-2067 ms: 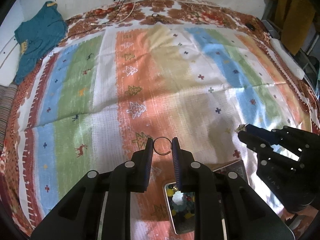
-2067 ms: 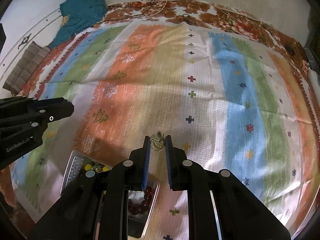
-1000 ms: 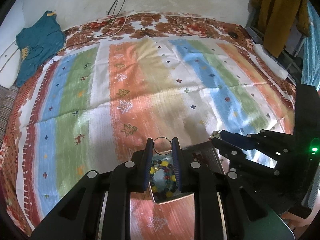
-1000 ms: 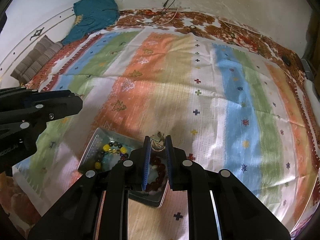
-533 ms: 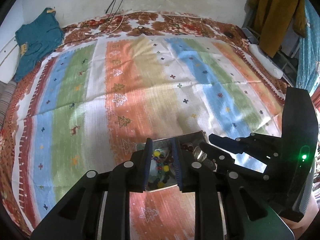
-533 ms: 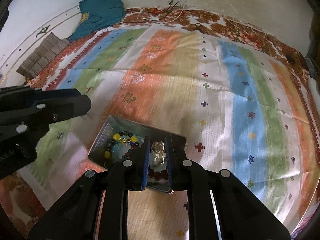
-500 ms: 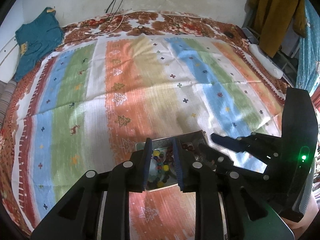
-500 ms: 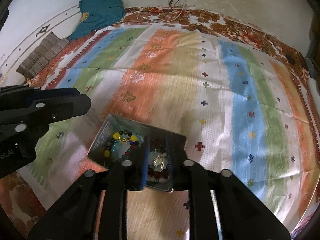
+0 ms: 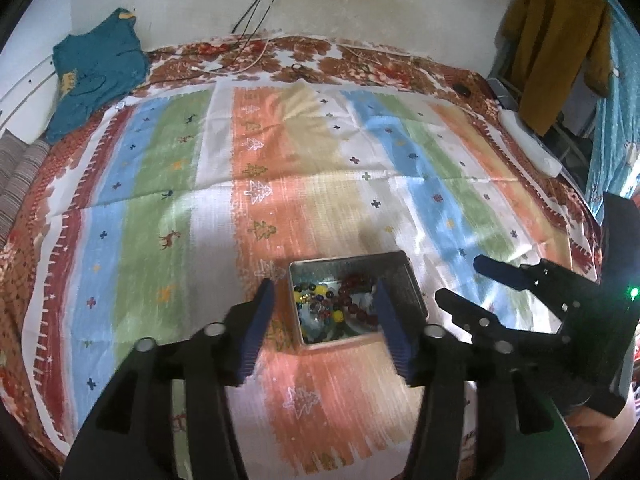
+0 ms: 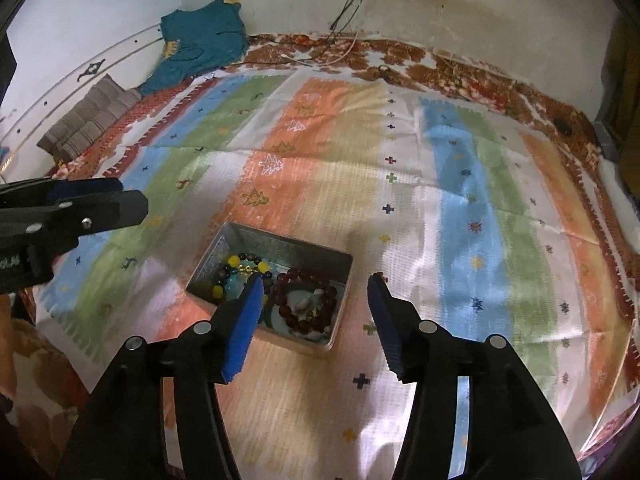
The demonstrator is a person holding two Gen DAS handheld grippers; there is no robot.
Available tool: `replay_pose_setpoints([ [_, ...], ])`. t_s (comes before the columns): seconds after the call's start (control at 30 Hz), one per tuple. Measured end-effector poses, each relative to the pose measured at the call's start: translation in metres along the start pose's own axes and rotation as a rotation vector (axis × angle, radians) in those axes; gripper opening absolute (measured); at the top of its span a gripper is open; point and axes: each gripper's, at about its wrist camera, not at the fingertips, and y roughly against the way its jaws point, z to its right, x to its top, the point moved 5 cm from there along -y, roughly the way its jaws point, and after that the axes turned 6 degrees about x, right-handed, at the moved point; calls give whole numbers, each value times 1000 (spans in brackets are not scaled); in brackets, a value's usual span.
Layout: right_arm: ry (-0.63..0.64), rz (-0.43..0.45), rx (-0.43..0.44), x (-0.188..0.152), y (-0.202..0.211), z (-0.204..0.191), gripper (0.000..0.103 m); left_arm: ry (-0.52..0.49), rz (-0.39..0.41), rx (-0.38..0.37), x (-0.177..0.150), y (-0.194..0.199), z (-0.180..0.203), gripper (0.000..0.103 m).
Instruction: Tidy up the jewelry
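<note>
Right wrist view: the right gripper (image 10: 316, 316) hangs with fingers wide apart and nothing between them, above the metal tin (image 10: 280, 248) near the striped cloth's (image 10: 400, 184) front edge. Its left finger hides part of the multicoloured bead bracelet (image 10: 234, 266); a dark red bracelet (image 10: 304, 300) rings small pale pieces too blurred to name. The left gripper (image 9: 324, 320) is likewise spread wide and bare.

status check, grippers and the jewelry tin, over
Left gripper open, empty. Right gripper open, empty. Metal tin on striped cloth holds red bead bracelet and multicolor bead bracelet. Nothing blocking.
</note>
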Motion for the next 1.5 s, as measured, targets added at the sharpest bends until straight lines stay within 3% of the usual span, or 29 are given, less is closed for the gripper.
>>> replay_pose_setpoints([
  [0.43, 46, 38, -1, -18, 26, -10, 74, -70, 64, 26, -29, 25, 4, 75],
  [0.67, 33, 55, 18, -25, 37, -7, 82, -41, 107, 9, -39, 36, 2, 84],
  [0.8, 35, 66, 37, -29, 42, -9, 89, -62, 134, 14, -43, 39, 5, 96],
  [0.9, 35, 88, 47, -31, 49, -11, 96, -71, 128, 15, -48, 39, 7, 97],
  [1.5, 21, 131, 78, -35, 60, -11, 97, -105, 169, 81, -53, 46, 10, 97],
])
